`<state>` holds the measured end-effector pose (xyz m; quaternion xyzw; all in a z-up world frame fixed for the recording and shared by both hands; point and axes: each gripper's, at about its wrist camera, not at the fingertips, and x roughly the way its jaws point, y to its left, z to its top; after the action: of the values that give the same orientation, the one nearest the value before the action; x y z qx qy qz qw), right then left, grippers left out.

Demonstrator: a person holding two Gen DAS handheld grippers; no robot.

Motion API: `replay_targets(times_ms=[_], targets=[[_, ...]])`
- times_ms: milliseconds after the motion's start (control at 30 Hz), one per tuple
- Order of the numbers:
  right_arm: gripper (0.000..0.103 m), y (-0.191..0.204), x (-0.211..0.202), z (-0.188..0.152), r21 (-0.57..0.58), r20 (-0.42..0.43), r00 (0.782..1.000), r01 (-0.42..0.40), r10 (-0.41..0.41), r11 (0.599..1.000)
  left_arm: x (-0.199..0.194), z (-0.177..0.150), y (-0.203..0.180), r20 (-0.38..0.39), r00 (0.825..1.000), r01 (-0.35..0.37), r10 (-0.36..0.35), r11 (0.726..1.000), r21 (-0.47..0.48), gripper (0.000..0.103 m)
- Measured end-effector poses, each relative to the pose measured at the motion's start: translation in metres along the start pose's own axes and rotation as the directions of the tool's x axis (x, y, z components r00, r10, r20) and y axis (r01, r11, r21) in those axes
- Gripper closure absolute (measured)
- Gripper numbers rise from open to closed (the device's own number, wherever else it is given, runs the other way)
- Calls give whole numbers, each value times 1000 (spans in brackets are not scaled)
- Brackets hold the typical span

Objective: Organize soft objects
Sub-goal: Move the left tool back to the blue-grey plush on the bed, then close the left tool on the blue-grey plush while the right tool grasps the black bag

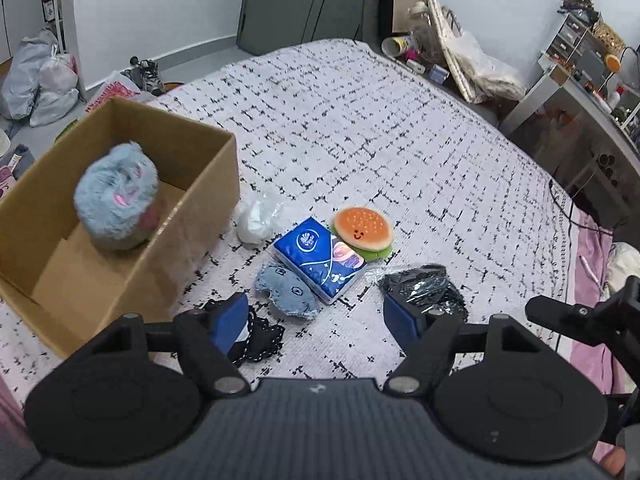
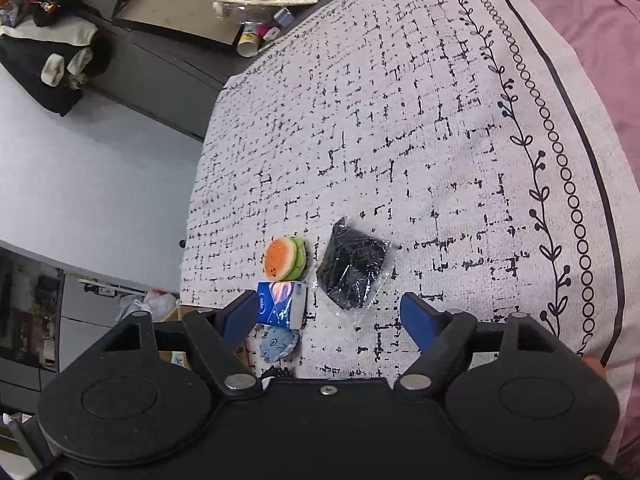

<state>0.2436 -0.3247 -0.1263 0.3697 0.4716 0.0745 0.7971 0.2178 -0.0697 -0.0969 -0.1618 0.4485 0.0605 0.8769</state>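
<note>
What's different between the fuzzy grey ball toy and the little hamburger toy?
The fuzzy grey ball toy is in the cardboard box; the hamburger toy lies out on the bedspread, touching the blue tissue pack. The ball is shaggy, bluish grey with pink marks and looks blurred; the hamburger is smooth, orange and green with a smiley face, and looks smaller. Both look like soft toys.

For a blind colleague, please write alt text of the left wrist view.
A fluffy grey plush toy sits blurred in an open cardboard box. Beside it, on a checked blanket, lie a burger plush and blue tissue pack.
</note>
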Motion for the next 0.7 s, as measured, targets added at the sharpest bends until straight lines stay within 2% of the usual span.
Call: replay_targets(times_ms=[100,333,633,667,700], targets=[[26,1,7,1,6,-9,1000,2,-2,1000,16,-1,0,-22,1000,-3,3,1000,5,29],[26,1,22,5,12,-20,1000,23,-23,1000,54,-5,0,-75,995,-58,61,997,46,29],[25,-6,51,10,31,-53,997,61,-60,998,81,-5,5,-75,993,-85,90,994,74,29],[25,-8,54,11,36,-56,996,65,-62,997,83,-5,6,-72,994,-79,85,994,72,32],[23,-9,57,11,40,-58,996,68,-66,997,84,-5,7,-74,994,-73,77,995,66,42]])
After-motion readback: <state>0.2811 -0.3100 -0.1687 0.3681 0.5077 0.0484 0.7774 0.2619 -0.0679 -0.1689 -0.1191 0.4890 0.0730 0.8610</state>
